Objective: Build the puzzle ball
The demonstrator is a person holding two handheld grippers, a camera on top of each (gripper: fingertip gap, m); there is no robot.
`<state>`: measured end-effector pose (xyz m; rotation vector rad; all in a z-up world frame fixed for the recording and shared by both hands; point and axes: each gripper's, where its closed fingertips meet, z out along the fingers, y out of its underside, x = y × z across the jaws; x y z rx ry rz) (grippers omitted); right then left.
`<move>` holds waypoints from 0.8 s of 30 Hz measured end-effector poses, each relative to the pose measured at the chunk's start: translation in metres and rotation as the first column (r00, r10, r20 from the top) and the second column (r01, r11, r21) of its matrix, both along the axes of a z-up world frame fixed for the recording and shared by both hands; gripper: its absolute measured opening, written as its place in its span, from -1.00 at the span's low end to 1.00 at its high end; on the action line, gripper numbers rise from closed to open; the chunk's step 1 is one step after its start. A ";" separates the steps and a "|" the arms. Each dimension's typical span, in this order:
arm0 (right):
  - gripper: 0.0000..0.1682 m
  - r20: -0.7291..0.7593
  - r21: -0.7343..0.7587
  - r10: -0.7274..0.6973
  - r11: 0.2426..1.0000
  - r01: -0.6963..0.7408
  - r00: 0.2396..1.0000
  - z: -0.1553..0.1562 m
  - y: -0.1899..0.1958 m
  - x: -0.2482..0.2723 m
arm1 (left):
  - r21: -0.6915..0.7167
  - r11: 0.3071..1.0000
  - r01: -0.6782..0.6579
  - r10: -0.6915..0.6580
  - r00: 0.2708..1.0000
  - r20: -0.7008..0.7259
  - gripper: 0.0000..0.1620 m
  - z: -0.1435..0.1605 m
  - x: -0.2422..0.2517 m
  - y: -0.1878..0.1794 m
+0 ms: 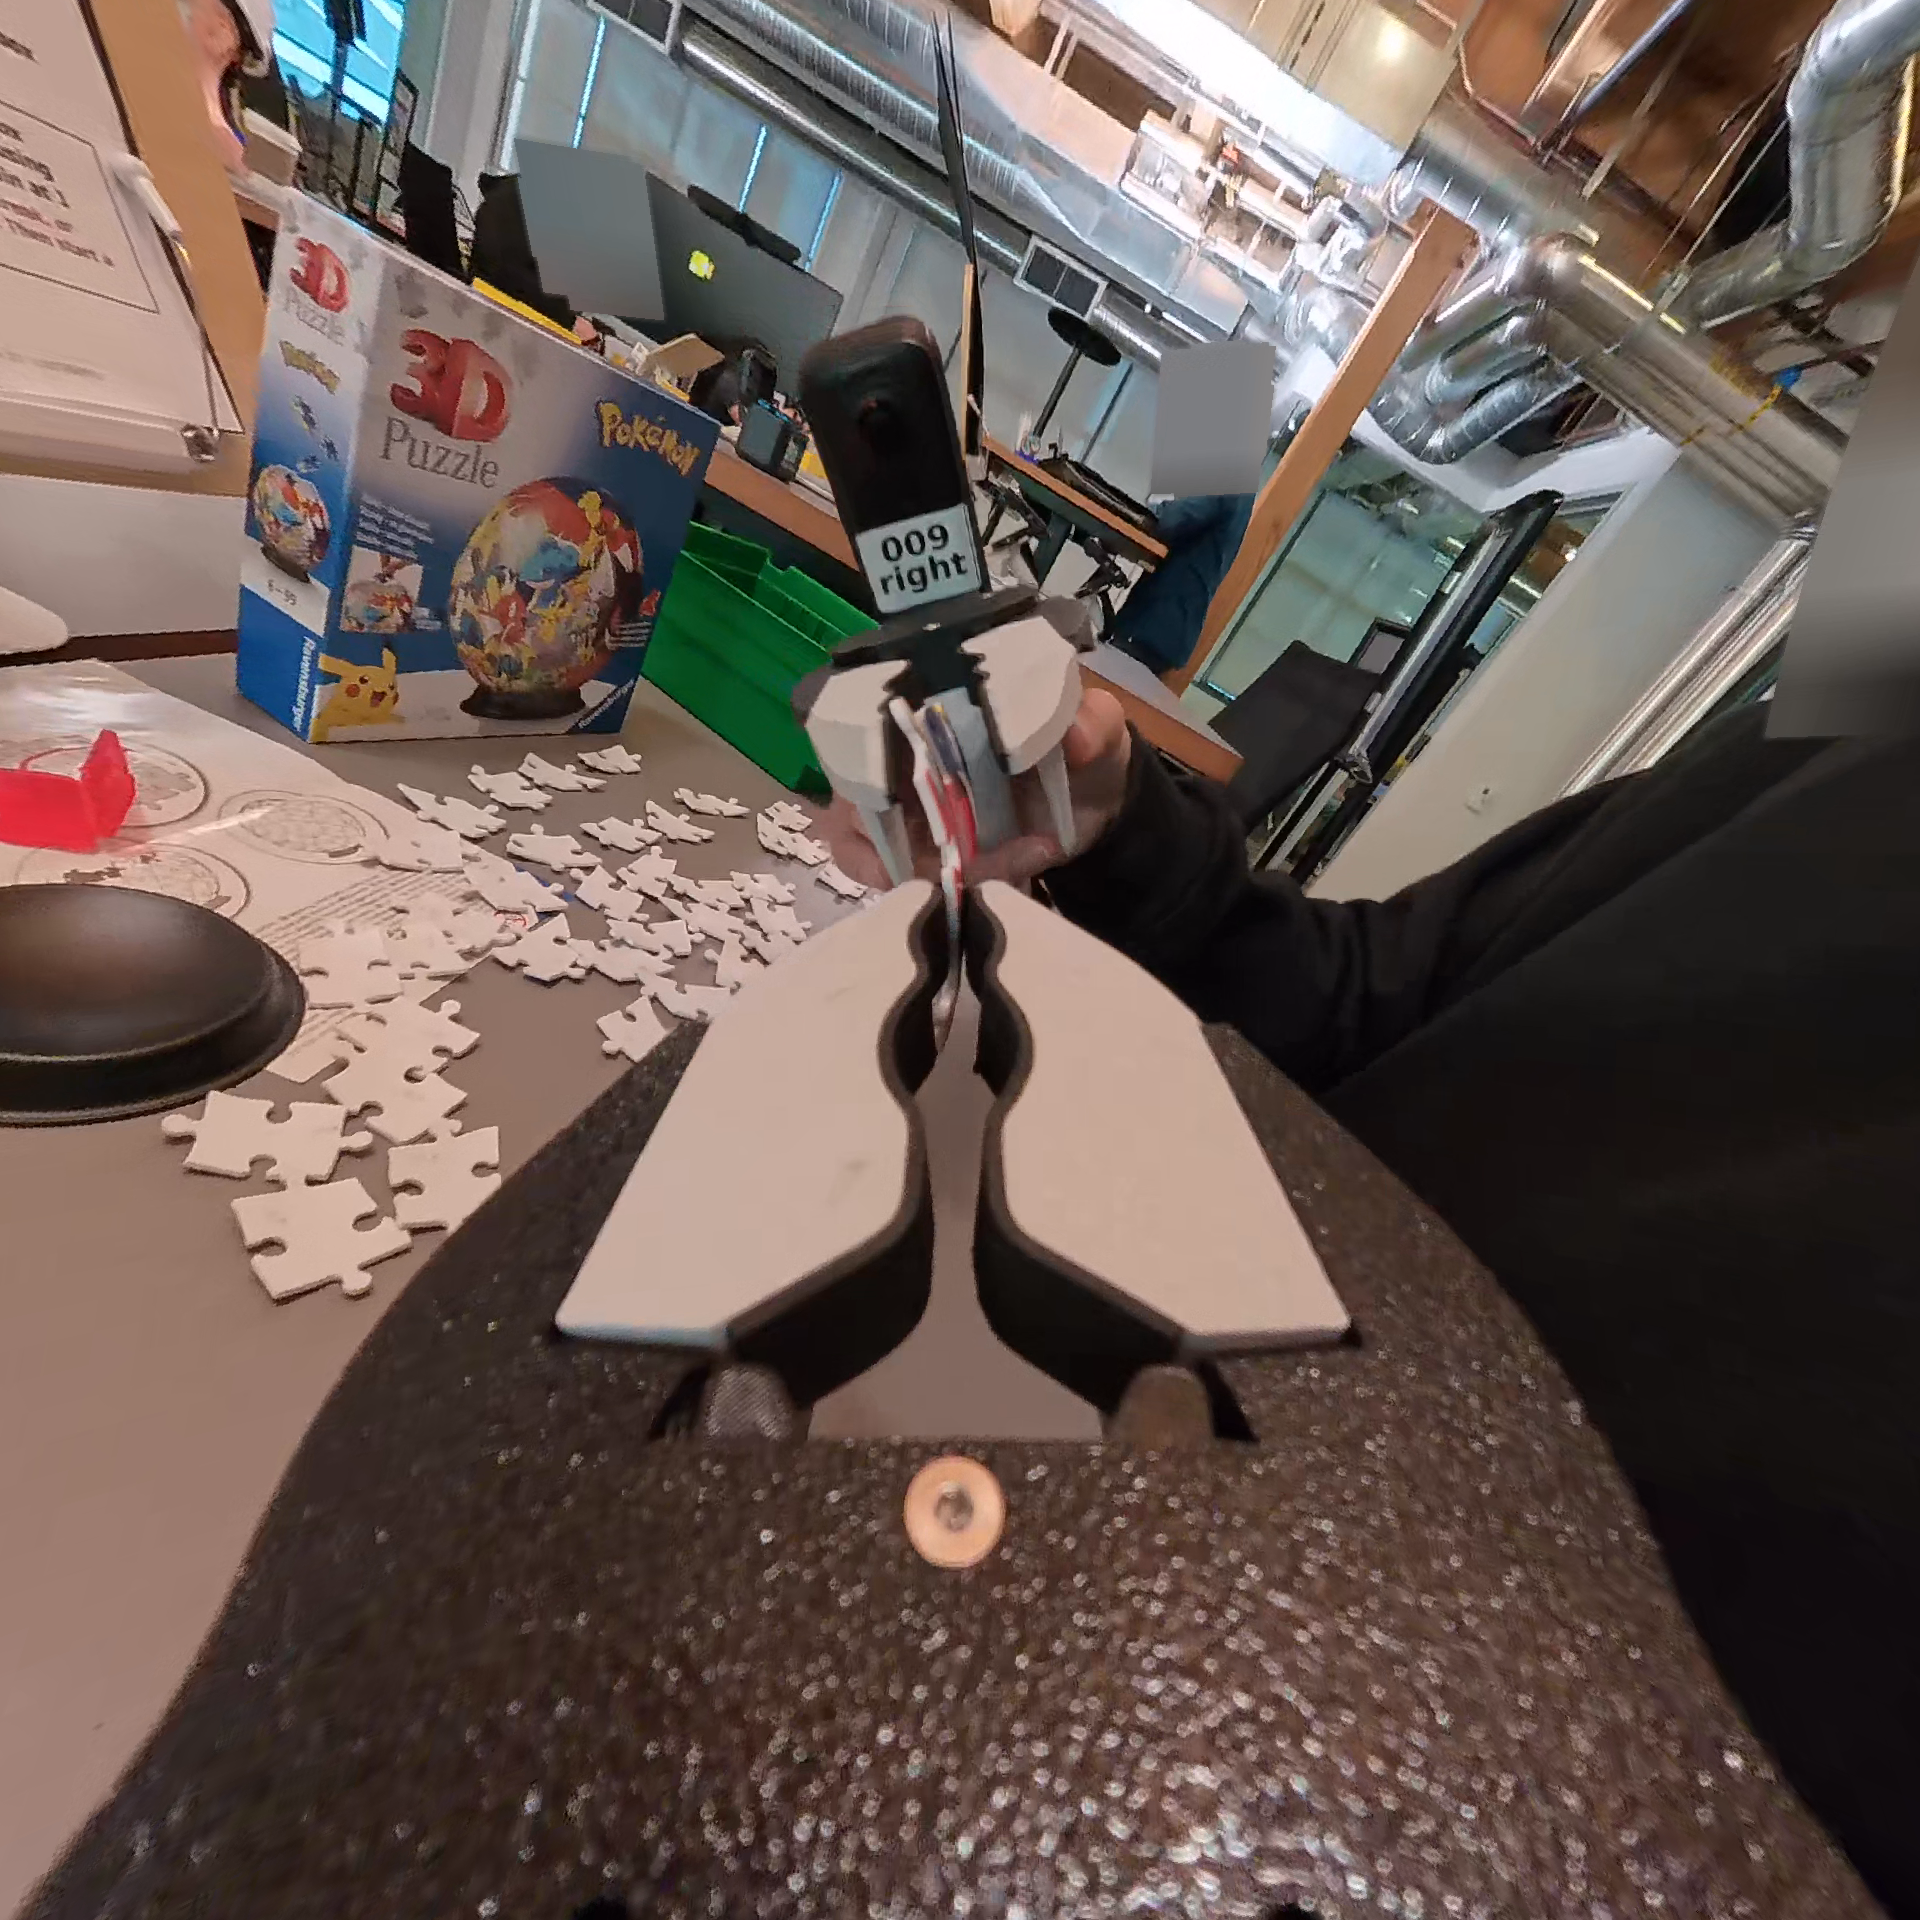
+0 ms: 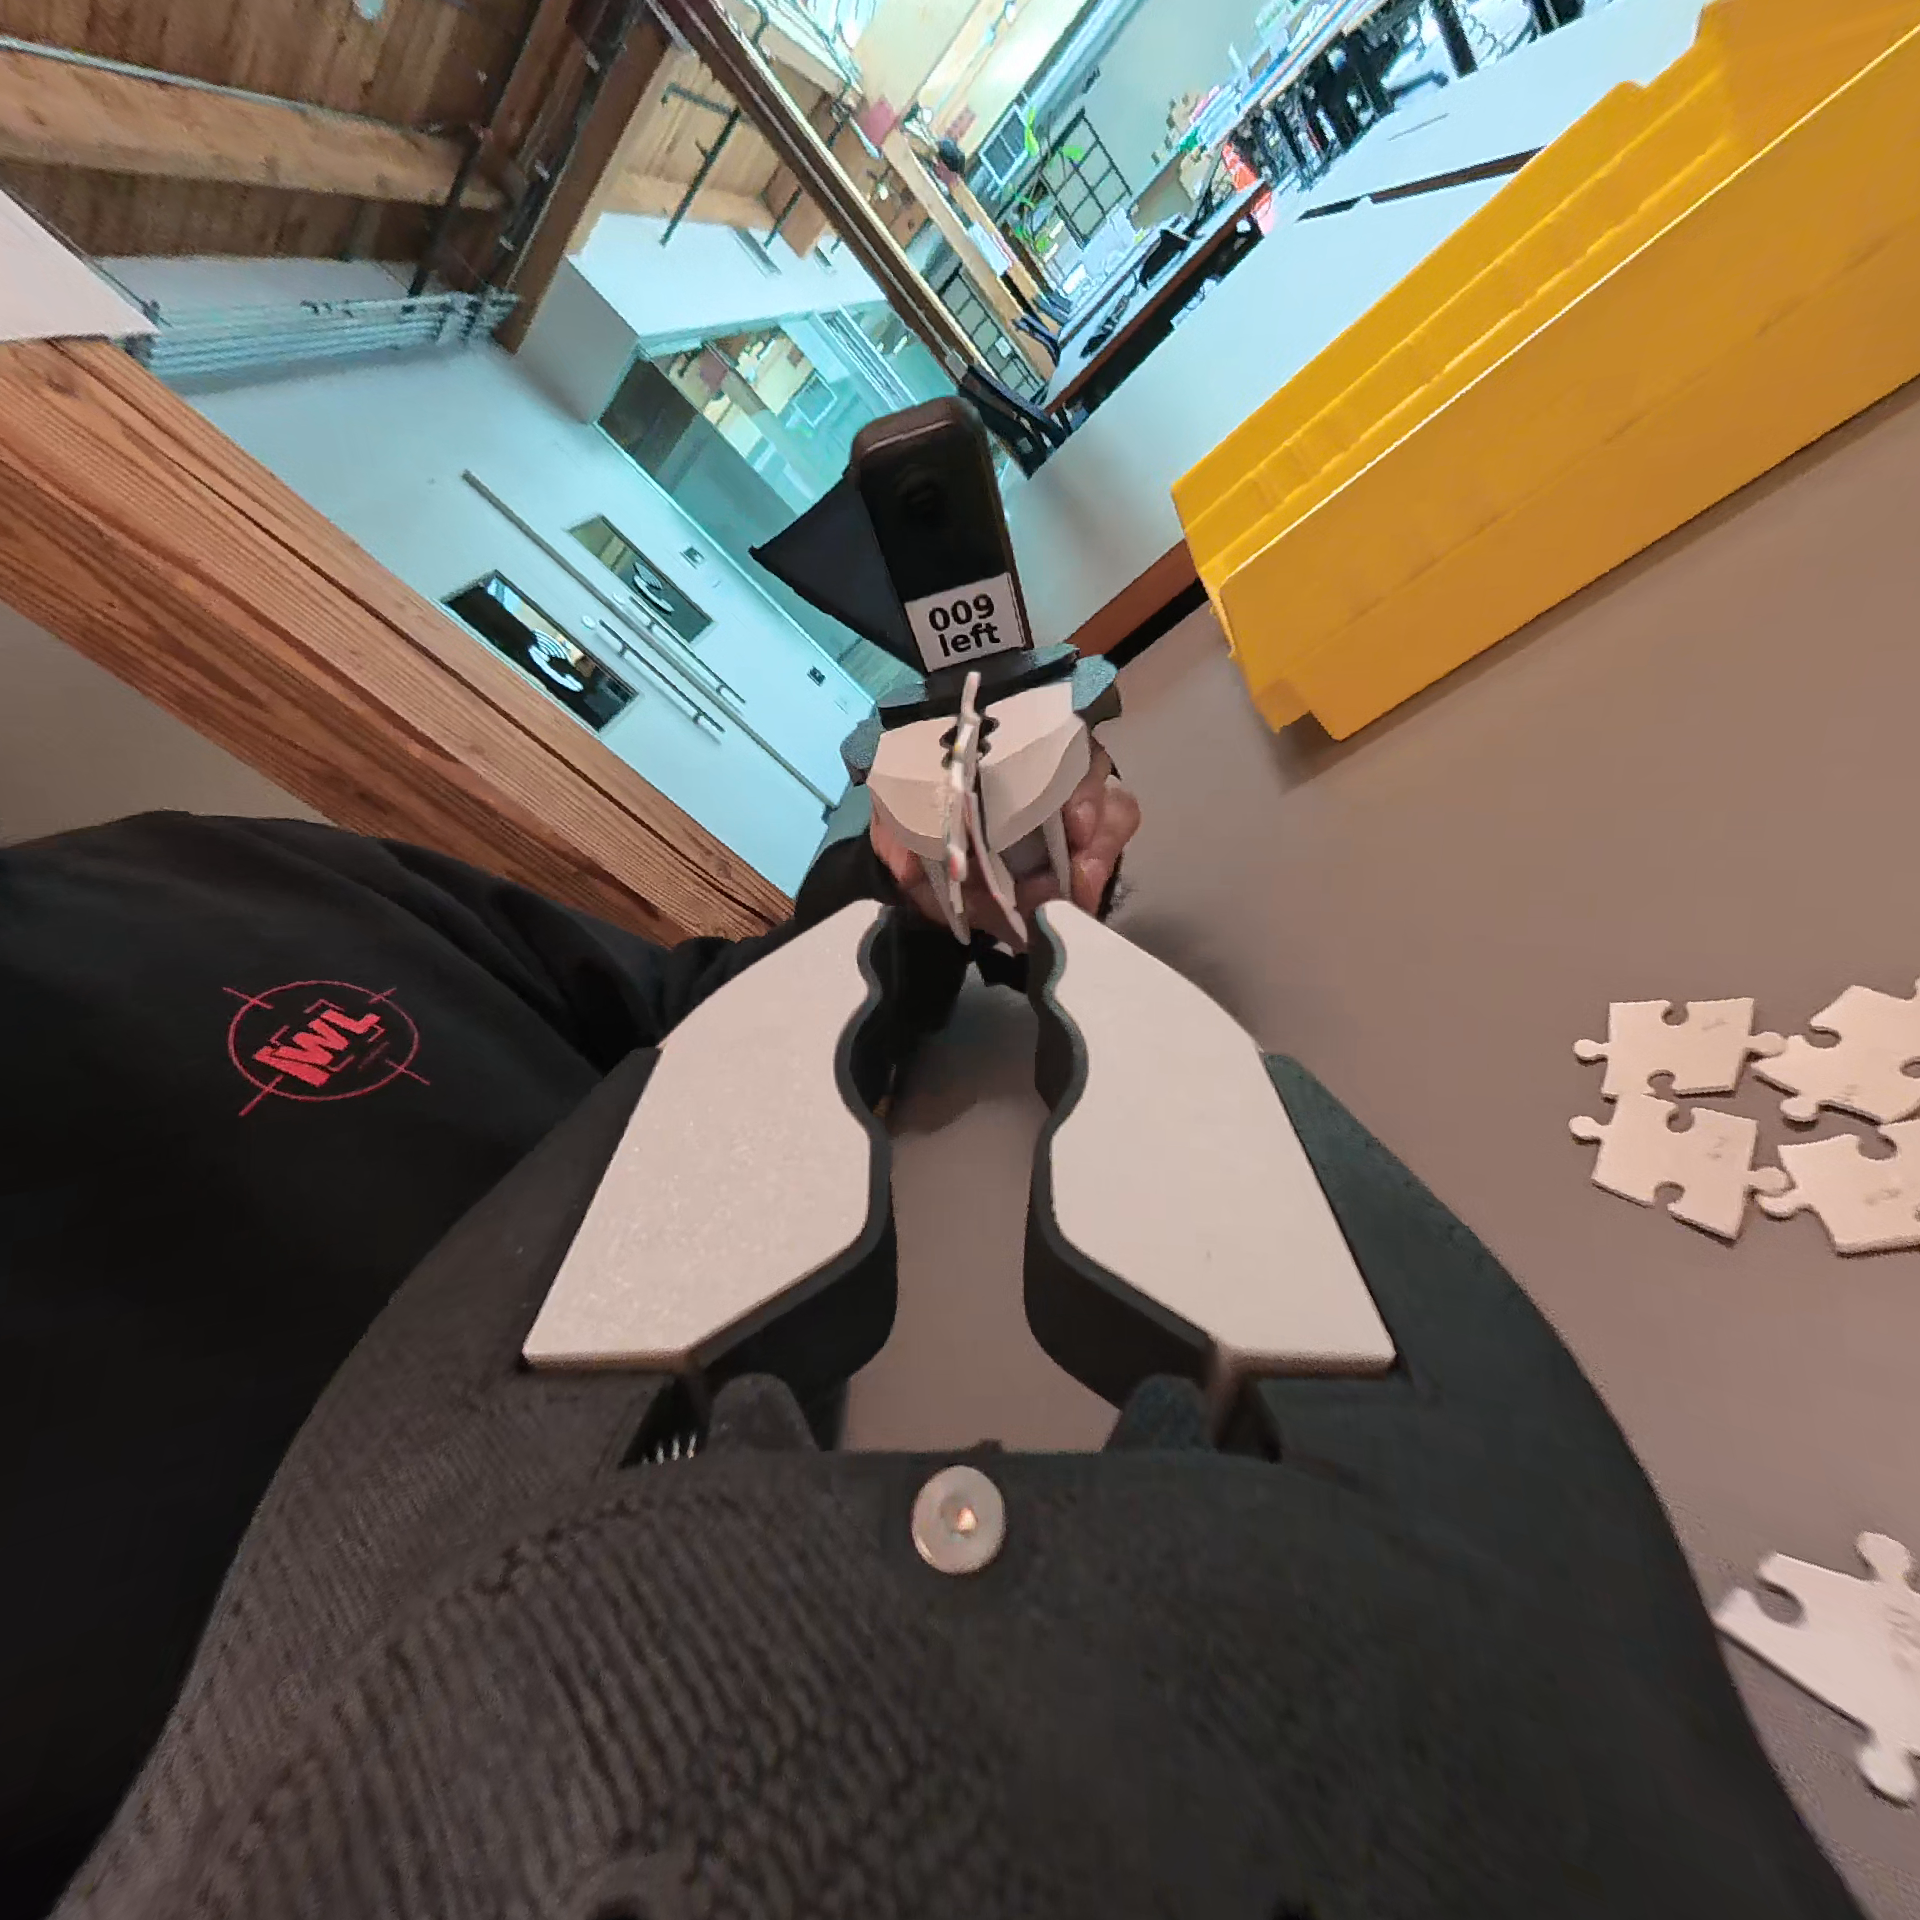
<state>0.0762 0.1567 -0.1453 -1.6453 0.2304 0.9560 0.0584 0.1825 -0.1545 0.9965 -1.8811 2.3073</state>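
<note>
Between the two grippers, held tip to tip above the grey table (image 1: 94, 1351), sit the puzzle pieces being joined. Left gripper (image 1: 948, 906): fingers drawn close together, clenched on the edge of a curved puzzle piece (image 1: 948, 977) that shows red and white print. Right gripper (image 1: 940, 831), directly ahead of the left one and facing it: its own view shows the fingertips (image 2: 1060, 935) spread with a clear gap, while in the left view its fingers appear to flank a second printed piece (image 1: 954, 790); whether it grips that piece cannot be told. Hands (image 1: 1081, 769) hold each tool, with black sleeves (image 1: 1403, 987) behind. Left of the left gripper, on the table: a scatter of loose pieces (image 1: 582, 894) lying white side up, a black round stand (image 1: 125, 997), a red plastic part (image 1: 73, 795) on a printed sheet, and farther off the puzzle box (image 1: 457, 540) with green bins (image 1: 748, 644) beside it. Right of the right gripper: more loose pieces and yellow bins (image 2: 1558, 416).
</note>
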 end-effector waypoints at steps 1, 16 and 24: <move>-0.72 -0.009 0.012 -0.002 1.000 0.002 1.000 0.001 0.002 -0.003 | -0.001 1.000 -0.003 0.003 1.000 0.004 -0.98 0.000 0.000 0.000; -0.97 0.004 0.128 -0.133 0.983 0.132 0.991 0.010 0.013 -0.007 | -0.019 0.999 -0.044 0.044 0.998 0.039 -0.99 0.006 0.004 -0.003; -0.97 -0.161 0.104 -0.031 0.993 0.048 0.986 0.013 0.005 -0.011 | 0.061 0.996 -0.066 0.062 0.996 0.066 -0.98 0.002 0.005 -0.006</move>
